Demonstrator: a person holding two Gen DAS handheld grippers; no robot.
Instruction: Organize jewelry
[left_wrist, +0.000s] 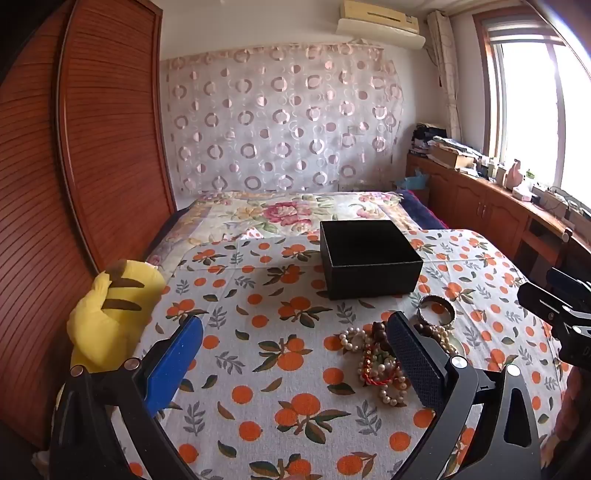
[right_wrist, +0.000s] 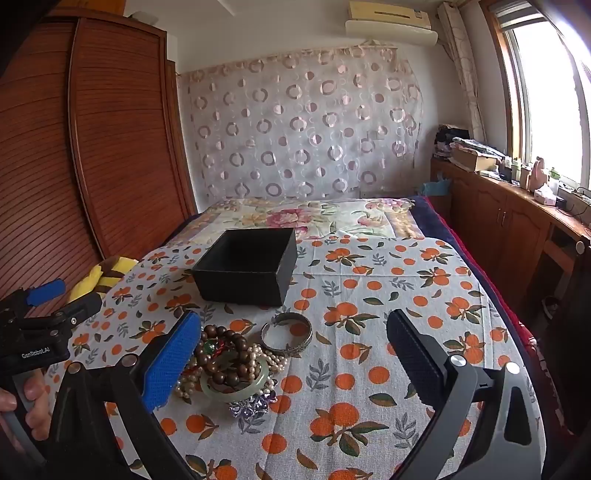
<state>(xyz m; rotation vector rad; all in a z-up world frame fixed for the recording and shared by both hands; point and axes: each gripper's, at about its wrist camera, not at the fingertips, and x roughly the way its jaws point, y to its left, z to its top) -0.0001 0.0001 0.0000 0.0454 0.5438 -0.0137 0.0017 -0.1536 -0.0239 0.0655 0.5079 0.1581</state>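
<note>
A heap of jewelry (left_wrist: 373, 360) lies on the orange-print cloth: pearl strands, dark wooden beads, a red cord. In the right wrist view the heap (right_wrist: 229, 365) also shows a green jade bangle (right_wrist: 236, 391) and a purple crystal piece (right_wrist: 251, 404). A silver bangle (left_wrist: 436, 310) (right_wrist: 287, 334) lies beside it. An open, empty black box (left_wrist: 369, 258) (right_wrist: 247, 266) stands behind the heap. My left gripper (left_wrist: 295, 354) is open and empty, the heap by its right finger. My right gripper (right_wrist: 295, 354) is open and empty, the heap by its left finger.
A yellow plush toy (left_wrist: 107, 314) (right_wrist: 99, 277) sits at the table's left edge. A wooden wardrobe (left_wrist: 74, 166) stands to the left. A bed with a floral cover (left_wrist: 288, 214) lies behind the table. Wooden cabinets (left_wrist: 480, 199) with clutter run under the window on the right.
</note>
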